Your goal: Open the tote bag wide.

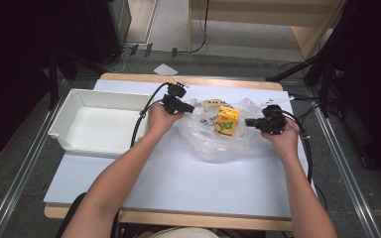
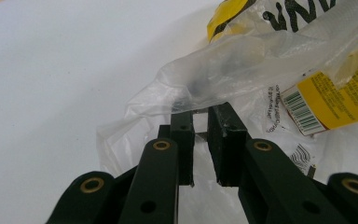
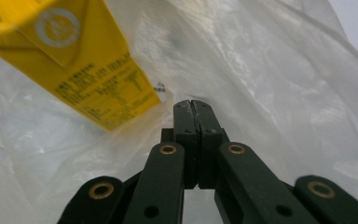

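From above, a clear plastic bag (image 1: pixel 218 131) lies near the middle of the desk (image 1: pixel 178 183), and everything else sits relative to it. A yellow carton (image 1: pixel 226 120) stands inside the bag, upright. The left tongs (image 1: pixel 187 107) meet the bag's left edge and the right tongs (image 1: pixel 250 122) its right edge, so the two hands flank it, seemingly to spread or steady the film around the carton. A white tray (image 1: pixel 64 119) waits well to the left of the bag, probably the place the contents are meant for.

Along the left tongs (image 2: pixel 200 119), the jaws stand narrow with a small gap, and a fold of the bag (image 2: pixel 191 88) lies right at their tips; I cannot tell whether they pinch it. The carton (image 2: pixel 335 98) shows beyond, through the plastic.

Along the right tongs (image 3: pixel 196 108), the jaws are pressed fully together. Bag film (image 3: pixel 270 74) surrounds them, though whether any is caught between them is unclear. The carton (image 3: pixel 84 70) tilts just above and to one side.
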`<state>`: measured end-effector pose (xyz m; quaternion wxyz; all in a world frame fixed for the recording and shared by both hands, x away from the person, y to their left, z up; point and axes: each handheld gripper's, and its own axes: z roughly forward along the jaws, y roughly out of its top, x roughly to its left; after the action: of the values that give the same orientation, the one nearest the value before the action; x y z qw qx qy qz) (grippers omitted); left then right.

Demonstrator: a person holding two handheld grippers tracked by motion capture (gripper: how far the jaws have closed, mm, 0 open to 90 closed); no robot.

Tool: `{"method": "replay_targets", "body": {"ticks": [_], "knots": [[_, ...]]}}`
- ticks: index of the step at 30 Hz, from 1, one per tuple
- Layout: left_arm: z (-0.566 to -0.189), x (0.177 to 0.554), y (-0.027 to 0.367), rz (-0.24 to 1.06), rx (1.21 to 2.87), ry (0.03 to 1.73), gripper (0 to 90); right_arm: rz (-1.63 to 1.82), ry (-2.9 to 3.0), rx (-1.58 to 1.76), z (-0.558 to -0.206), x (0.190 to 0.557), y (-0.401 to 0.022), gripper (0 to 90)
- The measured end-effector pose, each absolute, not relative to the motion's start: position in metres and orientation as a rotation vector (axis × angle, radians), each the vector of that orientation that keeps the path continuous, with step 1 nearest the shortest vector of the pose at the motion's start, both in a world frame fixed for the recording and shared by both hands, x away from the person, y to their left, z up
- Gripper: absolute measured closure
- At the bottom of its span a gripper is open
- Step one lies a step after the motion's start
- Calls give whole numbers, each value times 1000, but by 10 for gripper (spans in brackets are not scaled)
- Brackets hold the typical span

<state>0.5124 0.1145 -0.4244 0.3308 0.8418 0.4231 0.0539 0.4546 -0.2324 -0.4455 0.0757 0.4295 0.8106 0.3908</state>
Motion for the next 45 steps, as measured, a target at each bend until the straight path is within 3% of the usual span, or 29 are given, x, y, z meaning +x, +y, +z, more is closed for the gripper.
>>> {"method": "replay_targets", "body": {"ticks": [18, 45], "knots": [[-453, 511, 124, 195, 2181, 1204, 814, 1036, 2351, 1427, -471, 453, -257, 900], [-457, 509, 124, 276, 2160, 1261, 822, 1058, 2173, 1612, -483, 432, -330, 900]]}}
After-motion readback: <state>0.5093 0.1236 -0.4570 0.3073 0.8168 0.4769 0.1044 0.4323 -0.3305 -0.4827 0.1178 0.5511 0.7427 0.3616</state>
